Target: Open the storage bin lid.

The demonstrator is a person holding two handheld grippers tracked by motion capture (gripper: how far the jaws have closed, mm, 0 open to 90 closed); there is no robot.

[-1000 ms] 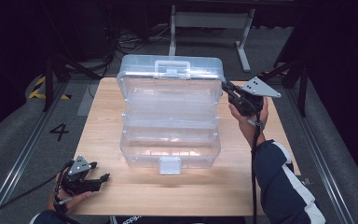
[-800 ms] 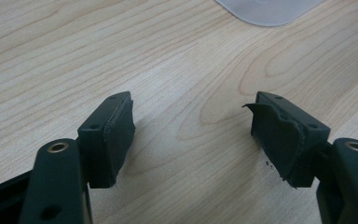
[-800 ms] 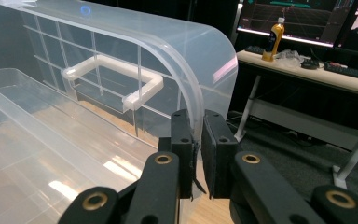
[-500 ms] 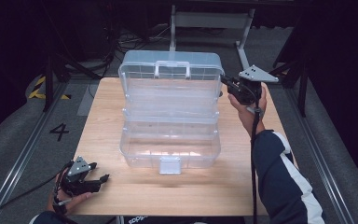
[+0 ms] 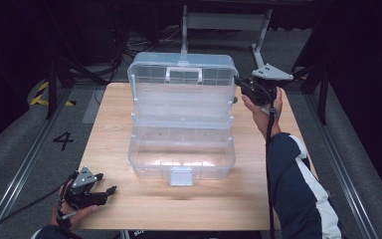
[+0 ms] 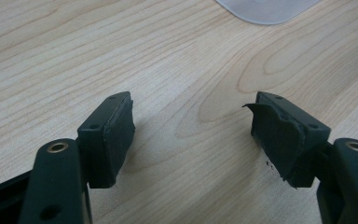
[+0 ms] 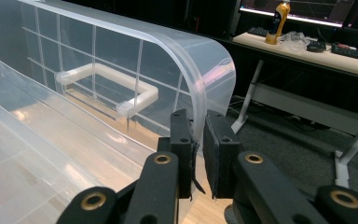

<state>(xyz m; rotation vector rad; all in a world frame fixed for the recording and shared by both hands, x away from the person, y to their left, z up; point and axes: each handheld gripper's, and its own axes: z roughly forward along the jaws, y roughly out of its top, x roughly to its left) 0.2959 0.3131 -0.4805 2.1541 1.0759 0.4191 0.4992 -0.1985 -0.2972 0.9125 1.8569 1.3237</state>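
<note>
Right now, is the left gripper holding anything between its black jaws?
No: the left gripper has its jaws apart over the bare light wooden table, with nothing between the pads.

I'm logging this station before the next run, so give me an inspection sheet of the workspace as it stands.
Surface: wooden table, bare around the box.
Job's things: clear plastic organizer box stands open at the table's middle, lid raised at the far side, handle on the lid, latch at the near edge.
Clutter: nothing seen on the table.
Grippers: right gripper shut on the lid's right edge; left gripper open over bare wood at the near left corner.
Cables: one trails from the right gripper along the sleeve; loose cables on the floor beyond the table.
Surroundings: dark room, metal stand behind, floor marking "4" at left.
</note>
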